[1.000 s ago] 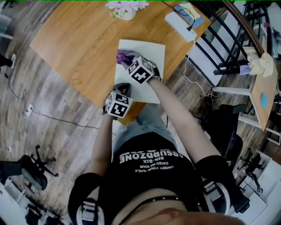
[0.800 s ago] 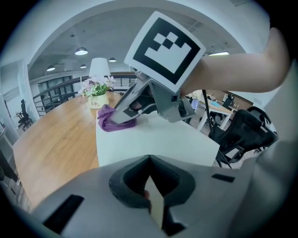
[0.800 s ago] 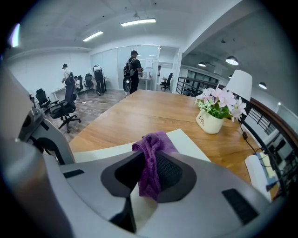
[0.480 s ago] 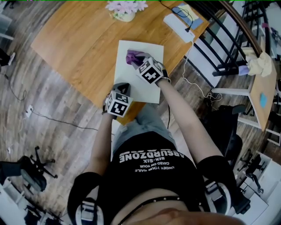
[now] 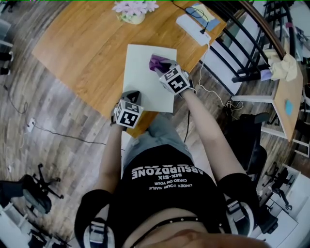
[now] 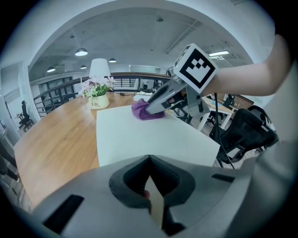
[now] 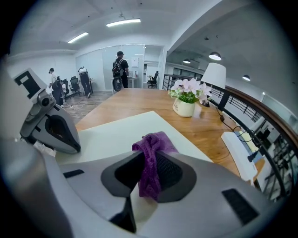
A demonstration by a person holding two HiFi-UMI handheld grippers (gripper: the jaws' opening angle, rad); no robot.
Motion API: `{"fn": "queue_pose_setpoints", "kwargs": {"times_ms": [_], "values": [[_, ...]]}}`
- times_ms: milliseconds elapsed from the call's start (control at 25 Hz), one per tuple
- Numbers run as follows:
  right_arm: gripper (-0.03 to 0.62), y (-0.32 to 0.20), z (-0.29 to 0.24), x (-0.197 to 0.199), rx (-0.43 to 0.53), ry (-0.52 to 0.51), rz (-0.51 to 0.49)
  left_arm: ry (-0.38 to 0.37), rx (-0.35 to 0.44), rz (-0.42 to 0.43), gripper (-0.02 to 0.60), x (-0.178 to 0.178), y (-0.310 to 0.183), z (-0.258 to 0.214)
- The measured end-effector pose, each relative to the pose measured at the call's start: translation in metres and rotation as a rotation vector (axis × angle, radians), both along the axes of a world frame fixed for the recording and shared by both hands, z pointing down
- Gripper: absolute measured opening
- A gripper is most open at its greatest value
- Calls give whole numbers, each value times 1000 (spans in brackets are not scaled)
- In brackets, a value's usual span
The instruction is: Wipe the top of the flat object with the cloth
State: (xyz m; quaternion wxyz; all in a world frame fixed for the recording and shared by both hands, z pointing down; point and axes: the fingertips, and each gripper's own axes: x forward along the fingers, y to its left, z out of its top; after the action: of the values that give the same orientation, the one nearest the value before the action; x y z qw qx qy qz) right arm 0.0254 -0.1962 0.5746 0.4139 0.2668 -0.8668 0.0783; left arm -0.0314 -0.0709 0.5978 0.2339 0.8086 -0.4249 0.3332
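A white flat board (image 5: 145, 80) lies on the wooden table (image 5: 82, 53), its near end over the table's edge. My right gripper (image 5: 163, 69) is shut on a purple cloth (image 5: 157, 61) and holds it against the board's far right part. In the right gripper view the cloth (image 7: 152, 160) hangs bunched between the jaws over the board (image 7: 116, 132). My left gripper (image 5: 131, 97) is shut on the board's near left edge. The left gripper view has the board (image 6: 139, 135) stretching ahead, with the cloth (image 6: 142, 111) at its far end.
A pot of flowers (image 5: 131, 11) stands at the table's far side, with a white lamp (image 7: 213, 76) behind it. A flat white device (image 5: 193, 25) with cables lies at the far right corner. A railing (image 5: 252, 43) and chairs stand to the right.
My right gripper has carried the cloth from the board's far left to its far right. The left gripper has kept its hold on the near edge.
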Motion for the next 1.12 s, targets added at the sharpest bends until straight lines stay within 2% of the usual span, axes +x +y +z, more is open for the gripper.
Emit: {"fn": "queue_pose_setpoints", "kwargs": {"times_ms": [560,800,960,1120], "values": [[89,6,-4,44,15,-46,100,3,7,-2,17,0,-1,-1],[89,4,-5,61,9,-133,219,6,5,-4,17,0,-1,-1],[89,5,-9,70,-28,-218,317,8,9,-3,17,0,0,-1],[89,8,-7,72,-18,-216,337,4,12,-2,17,0,0,-1]]}}
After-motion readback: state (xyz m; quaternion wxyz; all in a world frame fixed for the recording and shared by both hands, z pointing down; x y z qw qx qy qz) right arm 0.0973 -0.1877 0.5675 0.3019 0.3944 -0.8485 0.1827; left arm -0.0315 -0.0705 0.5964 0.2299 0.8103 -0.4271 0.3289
